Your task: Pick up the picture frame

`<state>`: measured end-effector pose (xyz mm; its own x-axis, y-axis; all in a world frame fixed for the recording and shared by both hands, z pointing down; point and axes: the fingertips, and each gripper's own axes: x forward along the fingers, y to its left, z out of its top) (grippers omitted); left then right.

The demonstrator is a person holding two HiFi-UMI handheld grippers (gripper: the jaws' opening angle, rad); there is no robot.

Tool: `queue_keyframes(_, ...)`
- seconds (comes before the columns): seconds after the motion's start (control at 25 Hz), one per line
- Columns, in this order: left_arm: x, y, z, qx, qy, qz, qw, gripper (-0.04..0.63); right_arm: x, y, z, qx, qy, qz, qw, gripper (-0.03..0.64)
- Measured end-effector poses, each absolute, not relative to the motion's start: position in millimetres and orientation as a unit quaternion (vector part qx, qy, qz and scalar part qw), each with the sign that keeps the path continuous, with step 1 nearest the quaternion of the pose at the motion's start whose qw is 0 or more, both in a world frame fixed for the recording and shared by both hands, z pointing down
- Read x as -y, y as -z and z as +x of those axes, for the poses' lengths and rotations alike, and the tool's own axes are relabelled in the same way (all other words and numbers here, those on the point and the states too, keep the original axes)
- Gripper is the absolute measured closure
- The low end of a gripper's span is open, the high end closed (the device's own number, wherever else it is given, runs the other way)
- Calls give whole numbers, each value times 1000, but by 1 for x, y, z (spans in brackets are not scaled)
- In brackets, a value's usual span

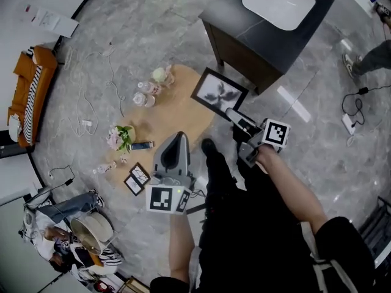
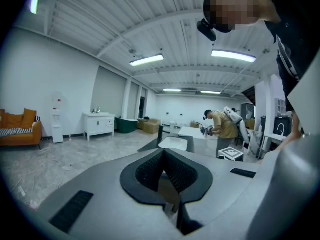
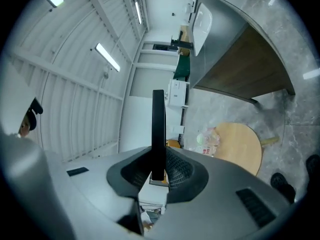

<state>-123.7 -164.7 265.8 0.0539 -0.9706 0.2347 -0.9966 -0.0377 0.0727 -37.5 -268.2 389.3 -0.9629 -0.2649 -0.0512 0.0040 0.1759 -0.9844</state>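
The right gripper (image 1: pixel 232 112), at centre right of the head view, is clamping the frame (image 1: pixel 217 91) by its lower corner, over the right edge of the table (image 1: pixel 177 115) and below the cabinet (image 1: pixel 244 26). The left gripper (image 1: pixel 178 138), at lower centre, is holding nothing, jaws closed together.

Three picture frames (image 1: pixel 219 92) (image 1: pixel 140 174) (image 1: pixel 132 185), two grippers (image 1: pixel 178 138) (image 1: pixel 231 112)

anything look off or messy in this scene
Mostly clutter. Loose cables trail across the grey floor, and two small frames lie flat on the floor beside the wooden top, not on it. The picture frame hangs tilted, pinched by one edge in the right claw.
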Motion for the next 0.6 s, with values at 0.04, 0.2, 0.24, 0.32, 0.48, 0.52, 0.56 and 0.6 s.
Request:
queue_keyframes(0.04, 163, -261, -121, 687, -58, 717, 104, 581, 269, -379, -34, -762, 633, -83, 111, 543)
queue_keyframes(0.2, 157, -242, -114, 696, -46, 710, 94, 581, 271, -340, -20, -777, 612, -83, 123, 543)
queue_keyframes(0.24, 155, -239, -113, 698, -42, 708, 93, 581, 270, -333, -16, -777, 611, -85, 125, 543)
queue_keyframes(0.32, 151, -233, -110, 702, -36, 706, 88, 581, 269, -319, -9, -774, 613, -81, 133, 543)
queue_keyframes(0.48, 145, -222, -107, 708, -25, 701, 83, 581, 266, -300, 2, -775, 611, -79, 142, 543)
queue_keyframes(0.52, 145, -219, -106, 709, -22, 700, 81, 583, 266, -297, 5, -774, 612, -80, 143, 543)
queue_keyframes(0.56, 144, -216, -104, 710, -21, 699, 78, 581, 266, -294, 8, -774, 611, -83, 142, 543)
queue_keyframes(0.6, 143, -214, -101, 710, -21, 700, 76, 581, 265, -291, 11, -777, 608, -87, 139, 543)
